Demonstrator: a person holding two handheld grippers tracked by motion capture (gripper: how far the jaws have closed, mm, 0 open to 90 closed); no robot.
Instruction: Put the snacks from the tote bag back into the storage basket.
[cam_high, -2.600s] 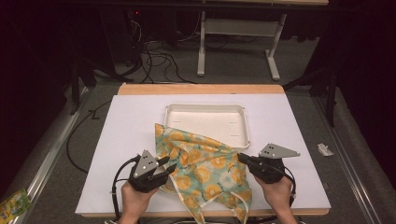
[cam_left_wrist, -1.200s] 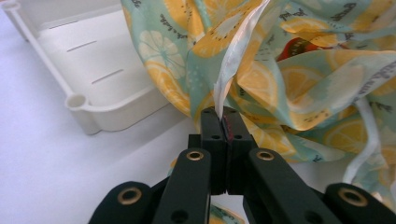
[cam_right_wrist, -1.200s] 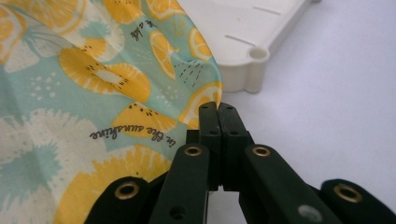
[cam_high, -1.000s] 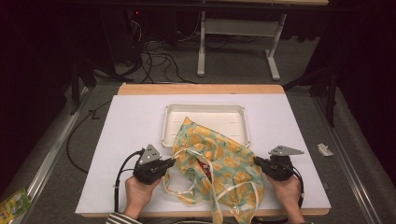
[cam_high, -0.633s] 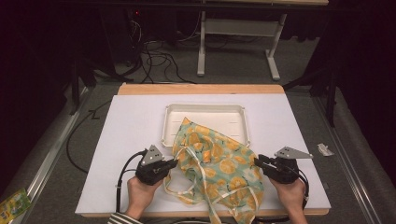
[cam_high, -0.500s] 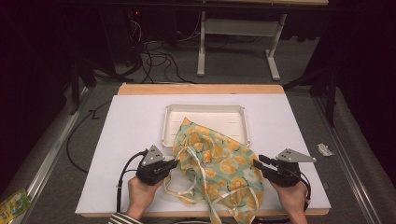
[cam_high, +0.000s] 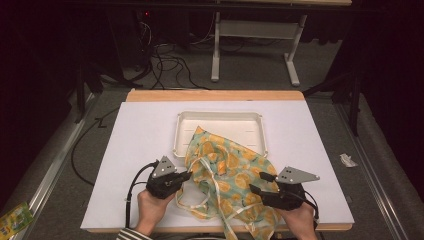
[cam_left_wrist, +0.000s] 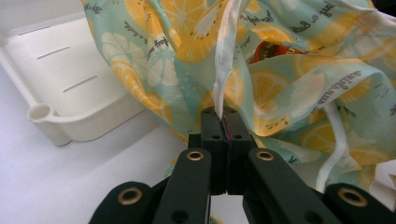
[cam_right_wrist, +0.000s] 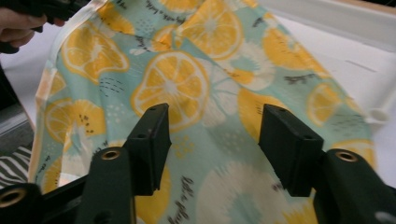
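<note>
A teal cloth (cam_high: 230, 170) printed with orange slices and trimmed with white straps lies crumpled on the white table, its far corner draped into a white tray (cam_high: 220, 116). My left gripper (cam_high: 186, 176) is at the cloth's left edge, shut on the cloth (cam_left_wrist: 289, 70) where a white strap (cam_left_wrist: 223, 70) runs into the jaws of the left gripper (cam_left_wrist: 223, 114). My right gripper (cam_high: 259, 183) is at the cloth's right side. Its jaws have just been opening. In the right gripper view the right gripper (cam_right_wrist: 212, 121) stands apart above the cloth (cam_right_wrist: 187, 84), gripping nothing.
The tray (cam_left_wrist: 60, 70) lies just beyond the cloth, mid-table. A wooden strip (cam_high: 215, 95) borders the table's far edge. On the floor are cables (cam_high: 170, 65), a metal stand (cam_high: 252, 30), a paper scrap (cam_high: 347, 160) at right and a yellow-green packet (cam_high: 12, 220) at left.
My right gripper let go of the cloth, opened and drew away to the right, rising a little. The cloth sank flatter onto the table. The left gripper stayed shut in place.
</note>
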